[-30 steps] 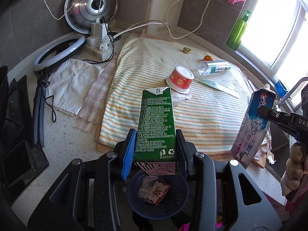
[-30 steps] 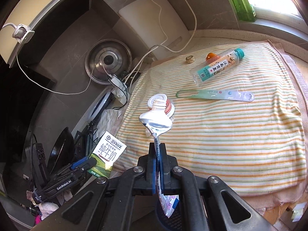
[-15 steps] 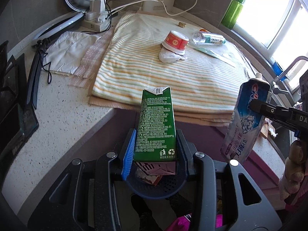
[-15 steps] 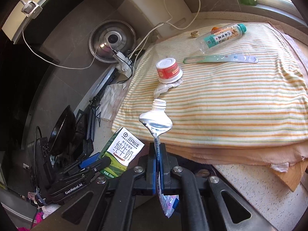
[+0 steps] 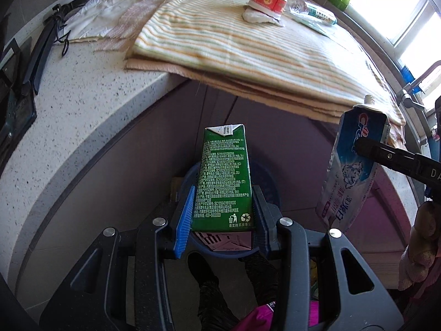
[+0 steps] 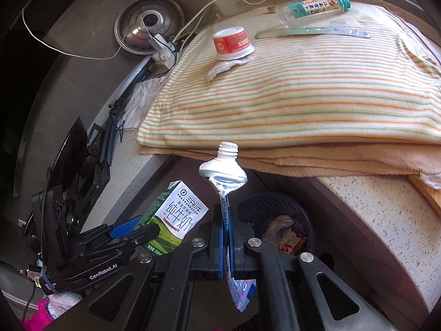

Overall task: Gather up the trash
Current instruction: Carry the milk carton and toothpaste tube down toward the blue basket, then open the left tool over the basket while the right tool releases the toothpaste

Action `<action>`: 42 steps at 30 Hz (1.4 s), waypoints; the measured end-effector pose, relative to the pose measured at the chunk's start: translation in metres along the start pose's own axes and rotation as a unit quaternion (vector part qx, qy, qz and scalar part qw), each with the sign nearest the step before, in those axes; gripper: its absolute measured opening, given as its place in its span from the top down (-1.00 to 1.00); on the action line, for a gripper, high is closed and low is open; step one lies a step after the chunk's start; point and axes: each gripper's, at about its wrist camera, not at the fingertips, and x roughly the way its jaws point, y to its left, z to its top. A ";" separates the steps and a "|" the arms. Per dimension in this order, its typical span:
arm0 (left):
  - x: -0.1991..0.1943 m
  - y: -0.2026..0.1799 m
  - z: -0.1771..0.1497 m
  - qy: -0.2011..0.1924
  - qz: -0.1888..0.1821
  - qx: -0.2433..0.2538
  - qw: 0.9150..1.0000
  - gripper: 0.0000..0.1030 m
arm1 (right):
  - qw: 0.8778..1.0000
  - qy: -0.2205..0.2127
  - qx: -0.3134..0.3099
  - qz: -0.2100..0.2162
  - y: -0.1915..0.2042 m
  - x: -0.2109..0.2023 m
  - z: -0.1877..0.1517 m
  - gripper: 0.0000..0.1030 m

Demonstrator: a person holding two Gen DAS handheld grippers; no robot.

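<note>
A milk carton (image 5: 224, 182) in the left gripper (image 5: 223, 215) and a toothpaste tube (image 6: 224, 190) in the right gripper (image 6: 226, 237) sit above a basket (image 6: 271, 202) below the counter (image 5: 82, 110), while a cup (image 6: 231, 42) and bottle (image 6: 311, 7) lie on the towel (image 6: 303, 91) behind.

carton (image 5: 224, 179): glossy card | towel (image 6: 303, 88): soft cloth | counter (image 5: 82, 110): speckled, probably stone
</note>
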 end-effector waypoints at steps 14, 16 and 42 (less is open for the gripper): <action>0.065 0.003 -0.027 0.072 0.013 0.014 0.997 0.23 | 0.999 0.033 -0.015 -0.037 -0.006 0.047 -0.030 0.99; 0.073 0.003 -0.025 0.079 0.016 0.012 0.997 0.23 | 0.998 0.037 -0.016 -0.041 -0.007 0.054 -0.033 0.99; 0.119 0.002 -0.029 0.122 0.030 0.008 0.992 -0.20 | 0.992 0.079 -0.014 -0.093 -0.030 0.108 -0.034 0.21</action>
